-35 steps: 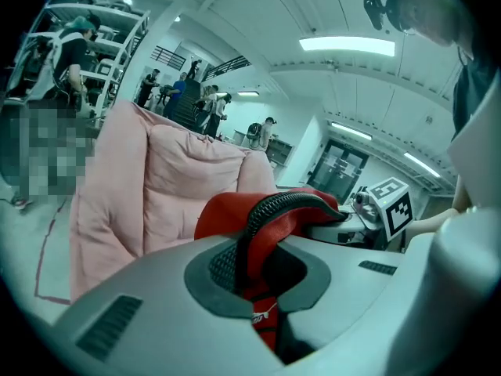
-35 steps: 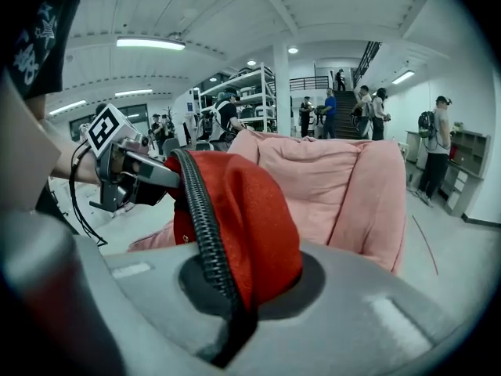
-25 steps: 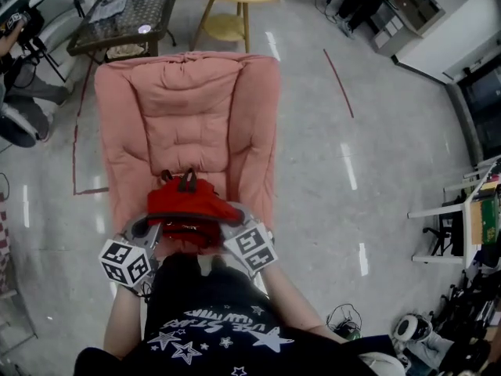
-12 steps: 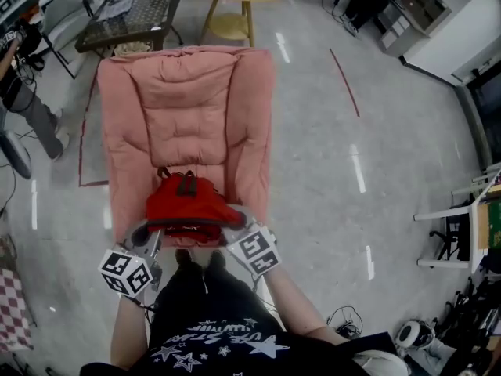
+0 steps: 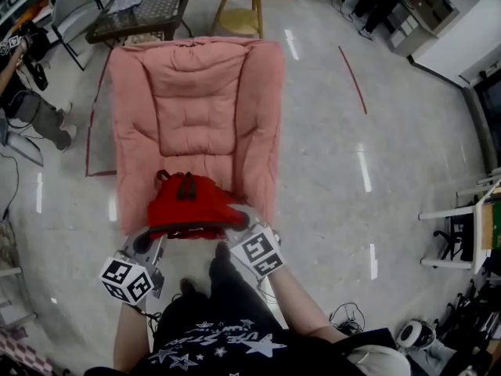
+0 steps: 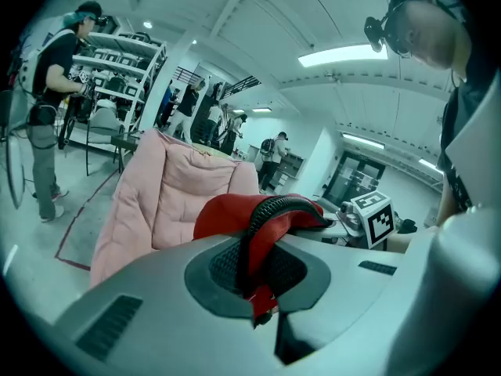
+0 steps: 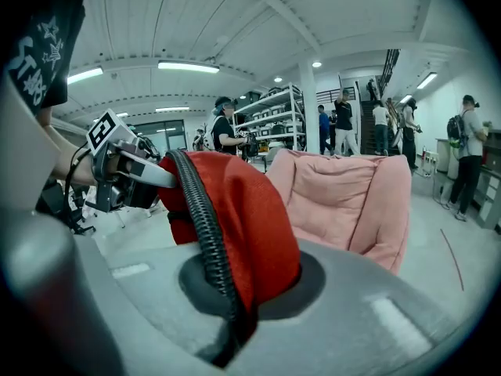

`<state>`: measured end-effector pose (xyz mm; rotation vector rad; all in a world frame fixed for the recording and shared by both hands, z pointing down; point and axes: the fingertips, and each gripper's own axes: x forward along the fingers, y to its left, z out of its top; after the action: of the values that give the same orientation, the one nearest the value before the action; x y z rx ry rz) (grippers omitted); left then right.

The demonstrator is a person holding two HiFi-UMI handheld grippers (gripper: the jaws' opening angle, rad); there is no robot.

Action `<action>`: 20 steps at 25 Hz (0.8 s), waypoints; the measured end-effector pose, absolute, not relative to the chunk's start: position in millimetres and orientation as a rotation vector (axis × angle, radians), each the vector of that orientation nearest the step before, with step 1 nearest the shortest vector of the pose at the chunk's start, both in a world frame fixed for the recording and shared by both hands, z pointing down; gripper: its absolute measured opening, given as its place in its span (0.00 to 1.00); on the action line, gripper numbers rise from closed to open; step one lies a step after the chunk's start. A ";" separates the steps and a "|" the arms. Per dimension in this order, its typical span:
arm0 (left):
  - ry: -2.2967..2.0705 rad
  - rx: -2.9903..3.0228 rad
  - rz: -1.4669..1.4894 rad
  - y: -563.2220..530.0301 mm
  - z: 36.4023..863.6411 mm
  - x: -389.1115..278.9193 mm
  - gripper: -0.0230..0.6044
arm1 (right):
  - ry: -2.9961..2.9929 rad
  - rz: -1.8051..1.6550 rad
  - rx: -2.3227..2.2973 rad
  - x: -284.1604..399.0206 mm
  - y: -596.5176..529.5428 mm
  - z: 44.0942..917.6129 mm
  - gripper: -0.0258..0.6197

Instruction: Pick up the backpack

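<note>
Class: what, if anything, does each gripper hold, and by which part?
Both are shut on the red fabric backpack: the left gripper on its left edge, the right gripper on its right edge.

Red backpack (image 5: 192, 207) (black ribbed trim), pink quilted chair (image 5: 196, 108), grey glossy floor (image 5: 329, 171).

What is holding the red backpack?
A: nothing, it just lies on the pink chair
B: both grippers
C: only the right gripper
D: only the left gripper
B: the left gripper and the right gripper are each shut on an edge of the red backpack.
</note>
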<state>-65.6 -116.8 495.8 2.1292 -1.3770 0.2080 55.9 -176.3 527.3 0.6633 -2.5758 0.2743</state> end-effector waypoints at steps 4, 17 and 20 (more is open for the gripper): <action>-1.354 2.188 0.244 -95.3 485.8 -66.7 0.07 | -2.577 0.304 0.717 53.1 -157.0 517.6 0.05; -1.249 2.289 0.162 -0.1 468.2 -91.4 0.07 | -2.497 0.214 0.828 34.3 -52.2 492.8 0.05; -1.220 2.329 0.158 28.8 462.0 -89.8 0.07 | -2.492 0.219 0.848 36.8 -19.5 488.6 0.05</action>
<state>-89.8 28.8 462.0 2.3294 -1.2201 0.1580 36.8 -19.5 488.6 0.8479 -2.4917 0.2194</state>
